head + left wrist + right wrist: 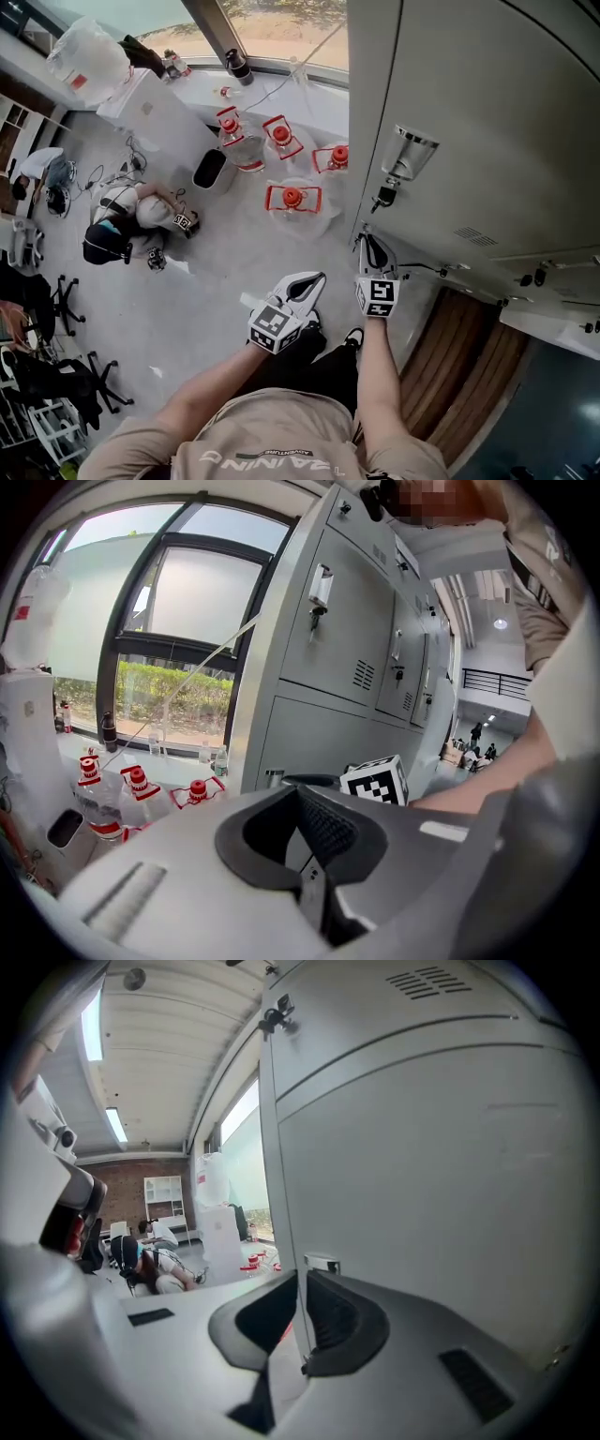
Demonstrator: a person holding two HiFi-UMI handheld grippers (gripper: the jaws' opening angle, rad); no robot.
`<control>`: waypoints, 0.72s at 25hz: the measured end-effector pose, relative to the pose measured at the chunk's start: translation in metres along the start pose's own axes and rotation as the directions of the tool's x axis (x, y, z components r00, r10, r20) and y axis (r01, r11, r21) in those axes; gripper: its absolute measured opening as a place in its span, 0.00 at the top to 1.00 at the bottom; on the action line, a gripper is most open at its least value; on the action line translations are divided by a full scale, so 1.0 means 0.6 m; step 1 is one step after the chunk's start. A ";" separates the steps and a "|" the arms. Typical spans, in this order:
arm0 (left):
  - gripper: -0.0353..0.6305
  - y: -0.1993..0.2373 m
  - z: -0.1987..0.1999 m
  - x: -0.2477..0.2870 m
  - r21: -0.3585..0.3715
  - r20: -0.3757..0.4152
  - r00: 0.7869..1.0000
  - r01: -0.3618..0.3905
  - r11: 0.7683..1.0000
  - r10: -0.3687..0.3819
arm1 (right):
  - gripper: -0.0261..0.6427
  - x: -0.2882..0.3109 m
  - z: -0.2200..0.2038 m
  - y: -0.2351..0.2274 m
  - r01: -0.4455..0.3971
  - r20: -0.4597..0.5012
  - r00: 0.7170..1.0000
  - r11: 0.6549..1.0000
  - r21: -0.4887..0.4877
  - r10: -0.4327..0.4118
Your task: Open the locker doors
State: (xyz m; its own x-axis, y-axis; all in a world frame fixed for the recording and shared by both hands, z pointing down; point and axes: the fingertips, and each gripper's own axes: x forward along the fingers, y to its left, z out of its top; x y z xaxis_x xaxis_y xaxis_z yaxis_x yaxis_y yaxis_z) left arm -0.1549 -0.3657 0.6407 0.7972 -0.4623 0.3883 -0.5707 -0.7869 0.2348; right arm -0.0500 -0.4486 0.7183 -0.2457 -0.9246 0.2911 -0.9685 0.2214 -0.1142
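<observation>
Pinching locker door [422, 1176] edge between right gripper [300, 1290] jaws.

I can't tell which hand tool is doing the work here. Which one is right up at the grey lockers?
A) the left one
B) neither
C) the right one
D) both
C: in the head view the right gripper is at the locker door, whose edge sits between its jaws in its own view, while the left gripper hangs apart over the floor.
</observation>
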 end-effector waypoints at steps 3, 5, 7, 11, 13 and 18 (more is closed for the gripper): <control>0.94 0.017 -0.015 0.035 0.002 0.000 1.000 0.026 1.000 -0.026 | 0.94 0.025 -0.016 -0.007 0.025 -0.010 1.000 1.000 -0.014 -0.025; 0.94 0.023 -0.023 0.051 0.005 0.004 0.999 0.044 0.999 -0.044 | 0.94 0.036 -0.022 -0.010 0.046 -0.007 0.999 0.999 -0.018 -0.046; 0.94 0.030 -0.029 0.060 -0.002 0.010 0.998 0.054 0.999 -0.054 | 0.94 0.047 -0.033 -0.008 0.059 -0.005 0.998 0.998 -0.022 -0.060; 0.94 0.035 -0.044 0.075 -0.007 0.001 0.997 0.073 0.997 -0.073 | 0.94 0.062 -0.053 -0.018 0.092 0.002 0.996 0.995 -0.037 -0.092; 0.94 0.039 -0.051 0.075 -0.006 -0.008 0.997 0.079 0.997 -0.079 | 0.94 0.068 -0.060 -0.019 0.103 0.006 0.995 0.994 -0.042 -0.103; 0.94 0.055 -0.063 0.078 0.014 -0.031 0.995 0.090 0.996 -0.090 | 0.94 0.080 -0.057 -0.014 0.120 0.051 0.992 0.989 -0.090 -0.116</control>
State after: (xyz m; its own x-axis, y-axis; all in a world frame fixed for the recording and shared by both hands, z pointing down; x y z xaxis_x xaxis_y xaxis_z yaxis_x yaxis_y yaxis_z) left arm -0.1441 -0.3978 0.7002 0.8386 -0.3770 0.3932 -0.4938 -0.8309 0.2566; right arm -0.0547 -0.4843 0.7655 -0.1293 -0.9586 0.2536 -0.9907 0.1356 0.0075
